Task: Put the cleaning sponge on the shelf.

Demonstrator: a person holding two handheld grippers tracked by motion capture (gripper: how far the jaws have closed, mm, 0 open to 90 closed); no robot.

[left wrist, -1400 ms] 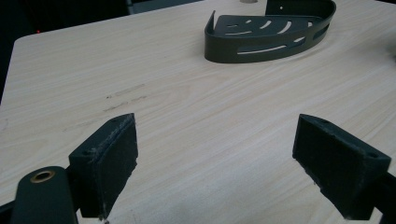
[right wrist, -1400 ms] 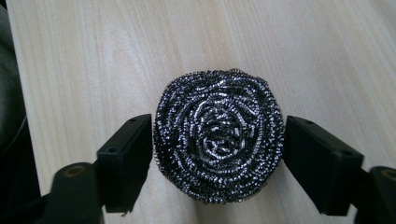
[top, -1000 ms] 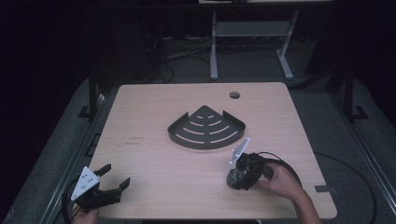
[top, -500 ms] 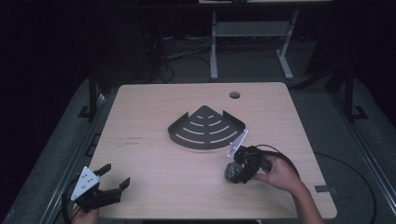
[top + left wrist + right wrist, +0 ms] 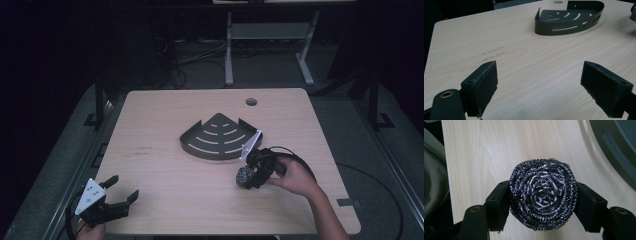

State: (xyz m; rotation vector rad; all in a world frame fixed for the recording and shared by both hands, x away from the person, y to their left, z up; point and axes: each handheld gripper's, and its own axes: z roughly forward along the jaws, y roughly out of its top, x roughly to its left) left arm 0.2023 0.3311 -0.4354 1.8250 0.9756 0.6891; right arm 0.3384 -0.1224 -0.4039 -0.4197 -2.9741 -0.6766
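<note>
a: high view — right gripper [image 5: 246, 176] has lifted the steel scourer [image 5: 244, 176] toward the corner shelf [image 5: 217, 137]; placing looks next.
b: left gripper view — left gripper [image 5: 539, 82] rests near left, jaws wide, empty.
a: right gripper view — pads [image 5: 499, 203] clamp the scourer above the table [image 5: 474, 157].

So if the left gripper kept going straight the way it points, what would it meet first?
Bare table at first; farther along that line, probably the dark corner tray, though depth is hard to judge.
</note>
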